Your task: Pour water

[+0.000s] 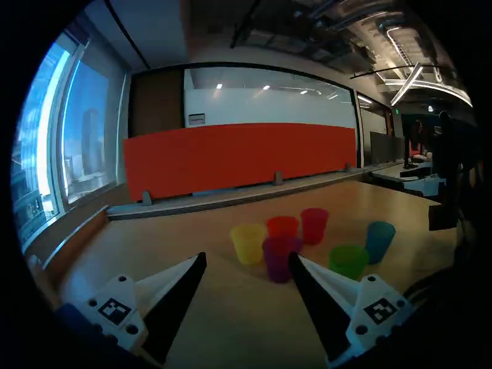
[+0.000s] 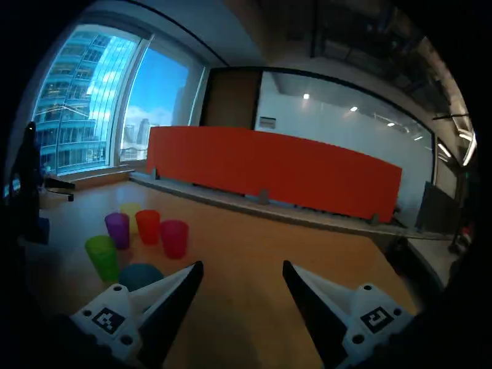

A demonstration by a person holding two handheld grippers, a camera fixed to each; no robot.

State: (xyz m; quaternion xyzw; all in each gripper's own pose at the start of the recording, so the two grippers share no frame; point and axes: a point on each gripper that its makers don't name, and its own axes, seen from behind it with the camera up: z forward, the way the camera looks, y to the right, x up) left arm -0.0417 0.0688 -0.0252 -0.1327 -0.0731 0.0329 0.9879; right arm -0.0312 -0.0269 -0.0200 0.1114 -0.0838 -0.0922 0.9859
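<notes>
1. Cups: six, upright, grouped on wooden tabletop (image 1: 246, 320): yellow cup (image 1: 248, 242), red cup (image 1: 282, 226), pink cup (image 1: 314, 224), purple cup (image 1: 278, 258), green cup (image 1: 348, 261), blue cup (image 1: 379, 240).
2. L claw (image 1: 246, 255): wide, holding nothing, above tabletop; cups ahead, apart from fingers.
3. R claw (image 2: 242, 263): wide, holding nothing; cups to its left, blue cup nearest.
4. Bkgd: orange partition (image 1: 240, 157), windows (image 2: 80, 98).

Left claw (image 1: 247, 263) open, six cups (image 1: 278, 258) ahead.
</notes>
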